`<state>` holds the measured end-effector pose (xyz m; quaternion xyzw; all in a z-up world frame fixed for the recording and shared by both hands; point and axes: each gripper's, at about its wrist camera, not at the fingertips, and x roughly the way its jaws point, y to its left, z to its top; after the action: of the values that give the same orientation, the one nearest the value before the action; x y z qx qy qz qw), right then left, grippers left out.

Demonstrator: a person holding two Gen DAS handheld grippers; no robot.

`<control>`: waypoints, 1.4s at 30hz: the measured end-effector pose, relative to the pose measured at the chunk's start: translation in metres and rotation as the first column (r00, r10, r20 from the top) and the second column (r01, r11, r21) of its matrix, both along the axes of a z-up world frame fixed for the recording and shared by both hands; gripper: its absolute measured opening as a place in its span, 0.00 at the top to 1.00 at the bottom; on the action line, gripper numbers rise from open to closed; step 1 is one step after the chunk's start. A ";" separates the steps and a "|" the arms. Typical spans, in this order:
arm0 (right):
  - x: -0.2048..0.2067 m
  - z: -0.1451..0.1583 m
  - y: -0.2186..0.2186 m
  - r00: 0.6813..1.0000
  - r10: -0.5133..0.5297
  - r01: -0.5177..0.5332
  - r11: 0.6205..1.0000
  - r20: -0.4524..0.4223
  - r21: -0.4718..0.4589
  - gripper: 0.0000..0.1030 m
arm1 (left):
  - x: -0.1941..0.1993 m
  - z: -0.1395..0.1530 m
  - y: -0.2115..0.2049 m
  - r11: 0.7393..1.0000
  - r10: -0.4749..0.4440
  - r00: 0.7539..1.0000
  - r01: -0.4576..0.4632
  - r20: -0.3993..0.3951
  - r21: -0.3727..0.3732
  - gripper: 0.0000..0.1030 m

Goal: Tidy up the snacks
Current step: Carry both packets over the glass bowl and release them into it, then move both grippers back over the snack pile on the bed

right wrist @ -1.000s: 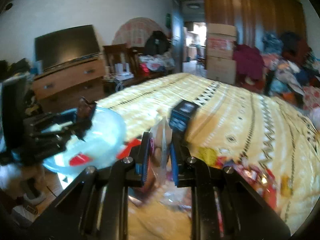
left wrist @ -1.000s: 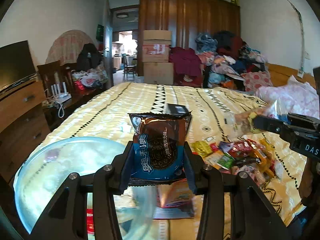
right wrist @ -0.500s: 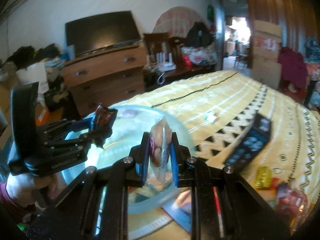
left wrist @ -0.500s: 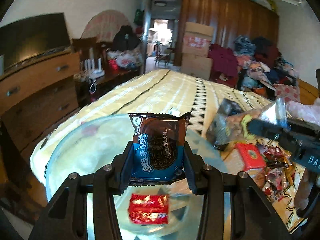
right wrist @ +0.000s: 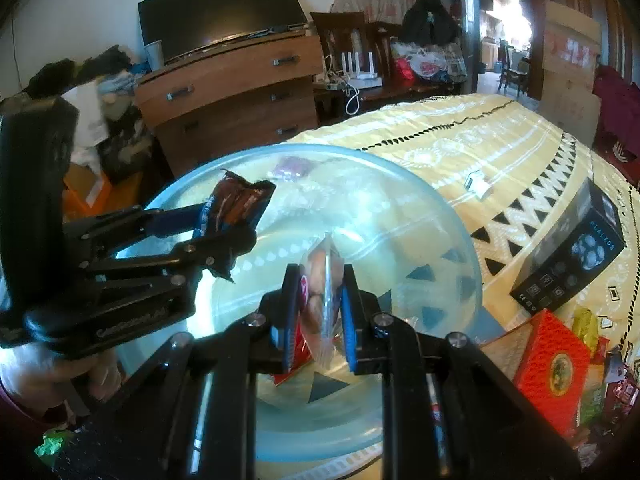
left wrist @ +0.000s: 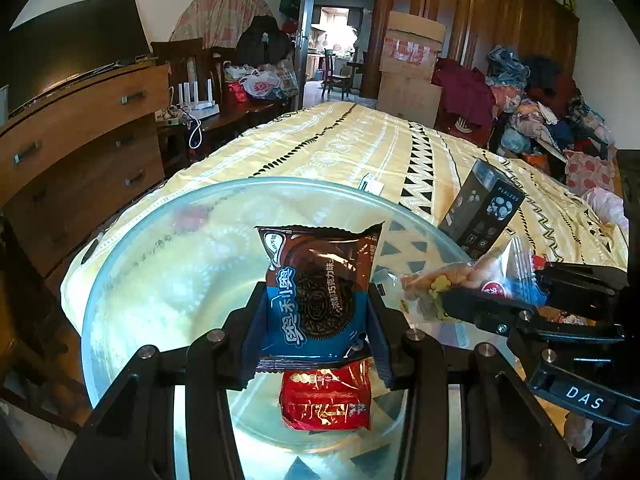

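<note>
My left gripper (left wrist: 318, 336) is shut on a brown-and-blue Oreo packet (left wrist: 318, 292) and holds it over a large clear plastic bowl (left wrist: 132, 276) on the bed. A red snack packet (left wrist: 326, 400) lies in the bowl. My right gripper (right wrist: 318, 312) is shut on a clear bag of biscuits (right wrist: 324, 280) above the same bowl (right wrist: 440, 216). In the left wrist view the right gripper (left wrist: 496, 296) comes in from the right with the bag (left wrist: 452, 280). In the right wrist view the left gripper (right wrist: 224, 236) holds the Oreo packet (right wrist: 236, 204) at the left.
A black box (left wrist: 480, 212) stands on the yellow patterned bedspread (left wrist: 360, 148) right of the bowl. A red box (right wrist: 556, 364) and loose snacks (right wrist: 600, 376) lie at the right. A wooden dresser (right wrist: 232, 84) with a TV stands beyond the bed's left edge.
Both grippers have moved left, from over the snack pile to above the bowl, each still holding its packet. The bowl now fills the centre of both views.
</note>
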<state>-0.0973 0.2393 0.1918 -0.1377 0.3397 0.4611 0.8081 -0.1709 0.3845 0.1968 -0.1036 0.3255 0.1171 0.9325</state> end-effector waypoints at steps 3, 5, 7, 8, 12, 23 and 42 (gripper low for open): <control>0.000 -0.001 0.002 1.000 0.001 -0.001 1.000 -0.006 -0.008 0.81 | 0.001 -0.003 0.000 1.000 0.004 1.000 -0.004 -0.007 -0.006 0.55; 0.001 -0.002 0.002 1.000 0.003 -0.003 1.000 -0.014 -0.011 0.81 | 0.001 -0.004 0.002 1.000 0.005 1.000 -0.005 -0.010 -0.007 0.54; 0.002 -0.003 0.004 1.000 0.002 -0.002 1.000 -0.021 -0.014 0.81 | 0.002 -0.003 0.003 1.000 0.009 1.000 -0.009 -0.008 -0.007 0.54; 0.002 -0.003 0.004 1.000 0.001 -0.001 1.000 -0.023 -0.014 0.81 | 0.002 -0.003 0.002 1.000 0.010 1.000 -0.010 -0.007 -0.007 0.54; 0.003 -0.004 0.005 0.999 -0.007 0.006 1.000 -0.034 -0.013 0.81 | 0.002 -0.002 0.003 1.000 0.014 1.000 -0.014 -0.002 -0.004 0.38; 0.004 0.006 0.000 0.999 -0.034 0.036 0.999 -0.037 0.037 0.34 | 0.000 -0.004 0.007 0.999 0.052 0.999 -0.052 -0.012 -0.004 0.22; 0.000 0.011 -0.026 0.998 -0.061 0.063 0.996 -0.025 0.066 0.33 | -0.003 0.001 -0.003 0.997 0.065 0.998 -0.065 -0.011 0.047 0.21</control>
<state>-0.0970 0.2130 0.2031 -0.0946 0.3376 0.4484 0.8222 -0.1739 0.3810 0.1978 -0.0916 0.3252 0.1556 0.9283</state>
